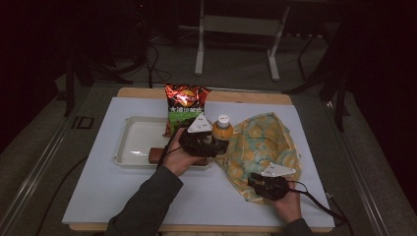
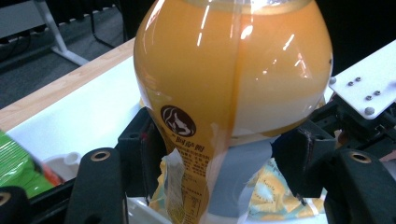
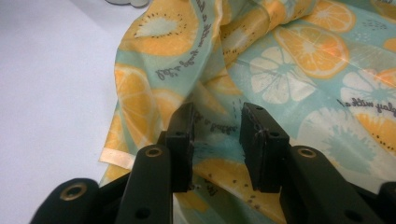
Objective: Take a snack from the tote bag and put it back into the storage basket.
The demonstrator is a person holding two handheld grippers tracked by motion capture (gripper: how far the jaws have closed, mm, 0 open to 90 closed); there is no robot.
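A bottle of orange drink [image 1: 222, 129] with a white cap stands upright between the tray and the cloth bag. My left gripper [image 1: 204, 140] is shut on it. In the left gripper view the bottle [image 2: 233, 84] sits close up, and the left gripper [image 2: 224, 140] presses both jaws against its labelled waist. A citrus-print cloth bag [image 1: 255, 142] lies crumpled at the right. My right gripper [image 1: 268, 186] is at its near edge. In the right gripper view the right gripper [image 3: 217, 135] has a raised fold of the bag [image 3: 303, 70] pinched between its jaws.
A white tray [image 1: 129, 147] lies left of the bottle with a brown flat object [image 1: 156, 155] at its near right corner. A snack bag [image 1: 186, 101] stands upright behind the tray. All rest on a white board [image 1: 98, 187] over a wooden table.
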